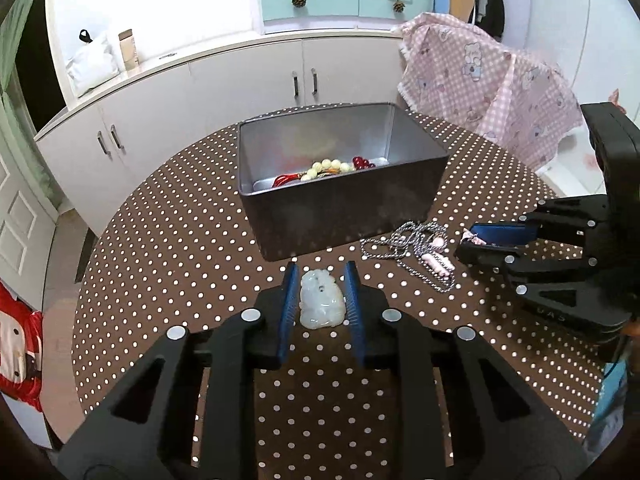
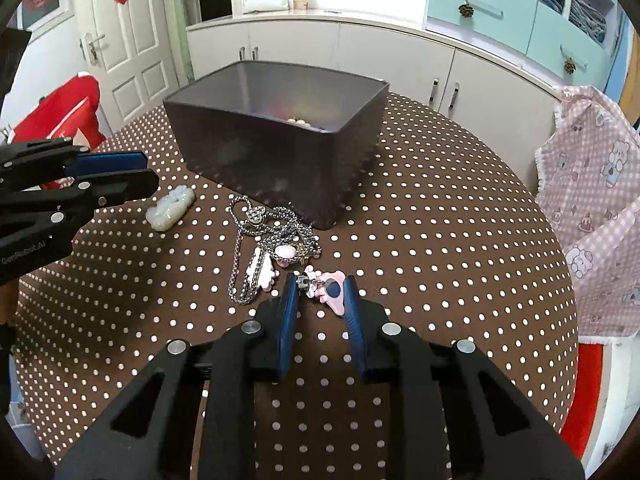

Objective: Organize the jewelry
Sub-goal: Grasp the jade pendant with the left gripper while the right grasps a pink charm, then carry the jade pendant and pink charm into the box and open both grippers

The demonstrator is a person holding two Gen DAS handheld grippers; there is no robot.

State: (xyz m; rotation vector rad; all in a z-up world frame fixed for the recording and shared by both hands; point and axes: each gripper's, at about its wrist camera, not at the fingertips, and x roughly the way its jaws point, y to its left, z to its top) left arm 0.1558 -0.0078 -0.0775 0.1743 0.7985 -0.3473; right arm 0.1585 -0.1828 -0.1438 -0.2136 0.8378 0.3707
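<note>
The round worktop in brown cloth with white dots carries a dark grey rectangular open box; its near wall hides most of the contents, showing only cream beads and red beads. Beside the box lies a tangled silver chain necklace with pale pink charms. The left hand-held gripper straddles a white carved jade pendant with its blue pads narrowly apart; contact is hard to judge. The right hand-held gripper is nearly closed around a small pink charm with a metal clasp. A pink checked cloth drapes beyond the worktop's edge.
</note>
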